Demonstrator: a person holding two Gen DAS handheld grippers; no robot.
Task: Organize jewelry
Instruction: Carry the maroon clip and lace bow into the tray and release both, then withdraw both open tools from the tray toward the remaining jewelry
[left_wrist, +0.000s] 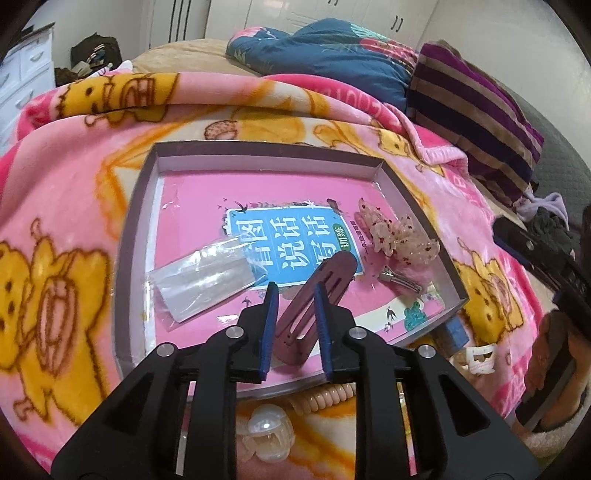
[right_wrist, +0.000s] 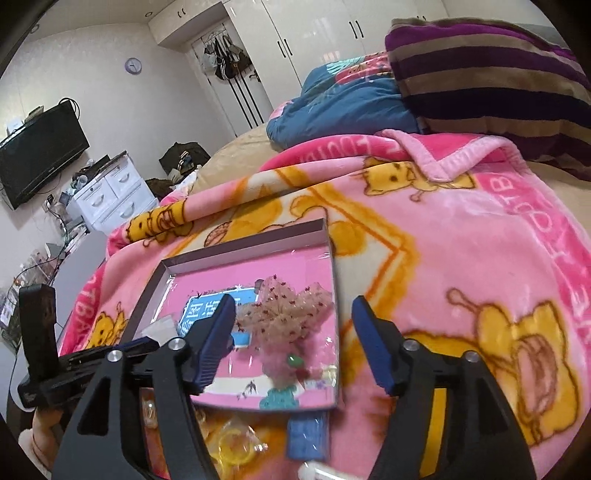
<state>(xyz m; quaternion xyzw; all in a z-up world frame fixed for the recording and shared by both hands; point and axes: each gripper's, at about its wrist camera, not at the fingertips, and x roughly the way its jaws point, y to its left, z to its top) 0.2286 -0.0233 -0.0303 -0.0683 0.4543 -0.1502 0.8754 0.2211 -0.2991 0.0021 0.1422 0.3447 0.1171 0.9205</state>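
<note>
A shallow box tray (left_wrist: 136, 206) with a pink book cover inside lies on the pink blanket. My left gripper (left_wrist: 294, 295) is over its near part, its blue fingers on either side of a mauve snap hair clip (left_wrist: 316, 302), holding it above the tray floor. In the tray lie a clear plastic bag (left_wrist: 199, 284), a speckled translucent bow clip (left_wrist: 399, 236) and a small metal clip (left_wrist: 400, 280). My right gripper (right_wrist: 295, 325) is open and empty above the tray's near right corner (right_wrist: 336, 369); the bow clip (right_wrist: 284, 314) shows between its fingers.
Outside the tray's near edge lie a pearly claw clip (left_wrist: 267, 435), a peach spiral hair tie (left_wrist: 325, 398), a white claw clip (left_wrist: 480, 358), a blue block (right_wrist: 308, 432) and yellow rings (right_wrist: 232, 443). A striped purple blanket (left_wrist: 476, 110) and blue quilt (left_wrist: 332, 55) lie behind.
</note>
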